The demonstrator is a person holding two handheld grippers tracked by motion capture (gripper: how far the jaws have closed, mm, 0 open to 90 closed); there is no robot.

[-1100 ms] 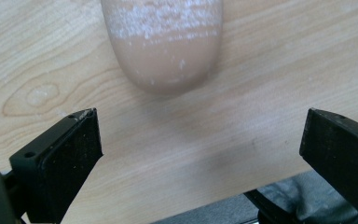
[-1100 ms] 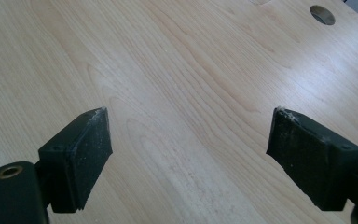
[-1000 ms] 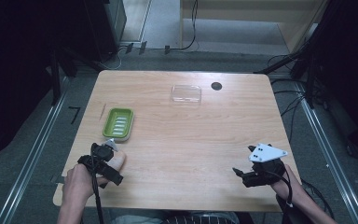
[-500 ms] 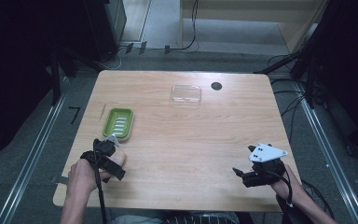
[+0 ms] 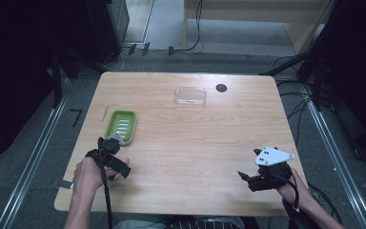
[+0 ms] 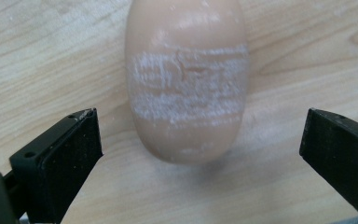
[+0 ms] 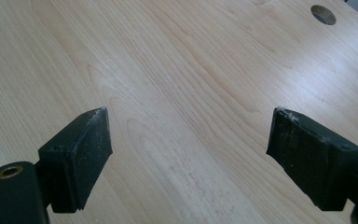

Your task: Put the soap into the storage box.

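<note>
A pale peach bar of soap [image 6: 186, 84], oval with a whitish scuffed band, lies on the wooden table [image 5: 195, 143]. My left gripper [image 6: 200, 129] hangs open just over its near end, one jaw on each side and neither touching it. In the high view the left gripper [image 5: 111, 149] is held by a hand close to the near end of a green soap dish [image 5: 120, 126], which holds nothing. My right gripper [image 5: 248, 178] rests near the table's front right corner, and its own view has the right gripper [image 7: 191, 127] open over bare wood.
A clear plastic lid [image 5: 190, 95] lies at the back middle of the table, with a dark round cable hole [image 5: 221, 88] just right of it. Black cables trail from both grippers toward the front edge.
My left gripper has moved a little forward, toward the green dish. The right gripper has stayed where it was.
</note>
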